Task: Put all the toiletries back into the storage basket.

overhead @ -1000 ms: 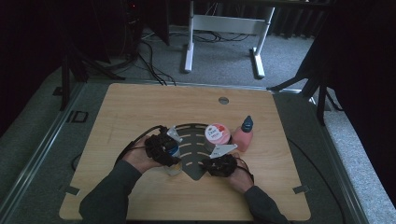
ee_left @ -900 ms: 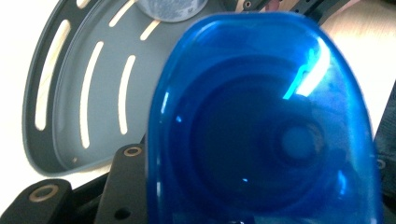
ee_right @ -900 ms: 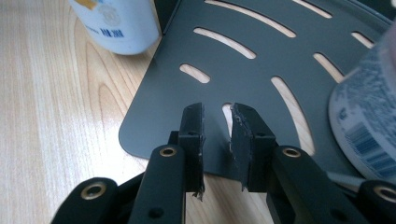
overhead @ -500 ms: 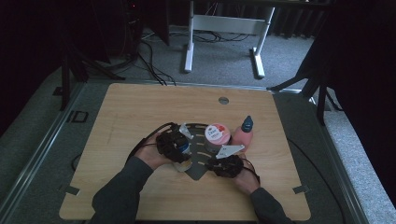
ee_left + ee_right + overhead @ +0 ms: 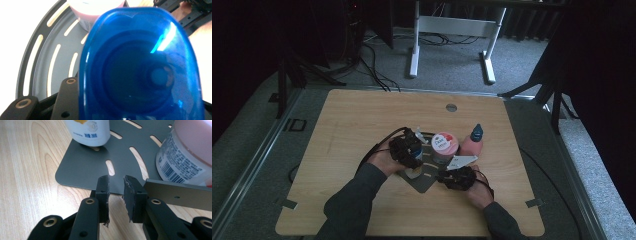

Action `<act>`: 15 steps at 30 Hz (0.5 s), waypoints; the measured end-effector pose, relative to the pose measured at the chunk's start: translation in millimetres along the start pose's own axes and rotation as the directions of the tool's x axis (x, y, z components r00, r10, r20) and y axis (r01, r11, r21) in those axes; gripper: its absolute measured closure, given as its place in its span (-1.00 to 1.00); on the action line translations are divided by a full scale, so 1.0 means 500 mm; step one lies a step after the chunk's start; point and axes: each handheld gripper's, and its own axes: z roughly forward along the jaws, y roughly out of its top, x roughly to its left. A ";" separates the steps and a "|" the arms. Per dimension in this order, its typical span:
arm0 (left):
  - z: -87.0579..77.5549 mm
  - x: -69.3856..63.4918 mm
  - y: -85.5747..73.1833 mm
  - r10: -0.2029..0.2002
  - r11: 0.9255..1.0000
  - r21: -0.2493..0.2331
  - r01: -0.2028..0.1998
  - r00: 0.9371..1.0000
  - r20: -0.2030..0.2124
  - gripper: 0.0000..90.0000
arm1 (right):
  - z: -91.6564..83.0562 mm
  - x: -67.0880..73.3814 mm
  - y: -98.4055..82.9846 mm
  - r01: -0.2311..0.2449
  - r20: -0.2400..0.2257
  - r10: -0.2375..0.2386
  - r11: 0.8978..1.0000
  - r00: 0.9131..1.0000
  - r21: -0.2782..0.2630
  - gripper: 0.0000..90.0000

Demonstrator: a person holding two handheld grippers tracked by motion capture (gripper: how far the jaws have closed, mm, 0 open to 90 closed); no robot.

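Observation:
A white bottle with a translucent blue cap stands on the slotted grey fan-shaped plate. My left gripper is shut on its top, and one black finger presses against the cap's side. A tub with a pink and white lid stands on the same plate just right of the bottle. At the plate's near edge my right gripper hovers low, its jaws a narrow gap apart with nothing between them. In the high view the right gripper sits below the tub.
A pink bottle with a dark cap stands right of the tub. A grey flat bar lies just ahead of the right jaw. A round metal grommet sits at the table's far edge. Bare wood surrounds the plate.
My left gripper has carried the blue-capped bottle to the right, onto the grey plate beside the tub. The right gripper has stayed at the plate's near edge.

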 end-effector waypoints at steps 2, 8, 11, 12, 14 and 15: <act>0.003 0.000 0.003 0.001 1.000 0.000 -0.001 1.000 -0.001 0.22 | -0.001 -0.001 -0.001 -0.002 0.001 0.002 1.000 1.000 -0.001 0.64; 0.013 0.002 0.016 0.001 1.000 0.008 -0.001 1.000 -0.016 0.22 | -0.004 -0.003 -0.004 -0.006 0.005 0.006 1.000 1.000 0.001 0.64; 0.016 0.005 0.022 0.001 1.000 0.008 -0.001 1.000 -0.020 0.22 | -0.004 -0.003 -0.005 -0.009 0.005 0.009 1.000 1.000 0.001 0.64; 0.017 0.006 0.024 0.005 1.000 0.014 -0.005 1.000 -0.024 0.22 | -0.005 -0.003 -0.005 -0.010 0.004 0.010 1.000 1.000 0.000 0.64; 0.020 0.008 0.027 -0.005 1.000 0.009 0.006 0.999 -0.032 0.22 | -0.005 -0.004 -0.005 -0.009 0.005 0.009 1.000 1.000 -0.001 0.64; 0.022 0.009 0.029 -0.015 1.000 0.004 0.015 0.999 -0.034 0.22 | -0.005 -0.004 -0.005 -0.010 0.005 0.010 1.000 1.000 0.000 0.64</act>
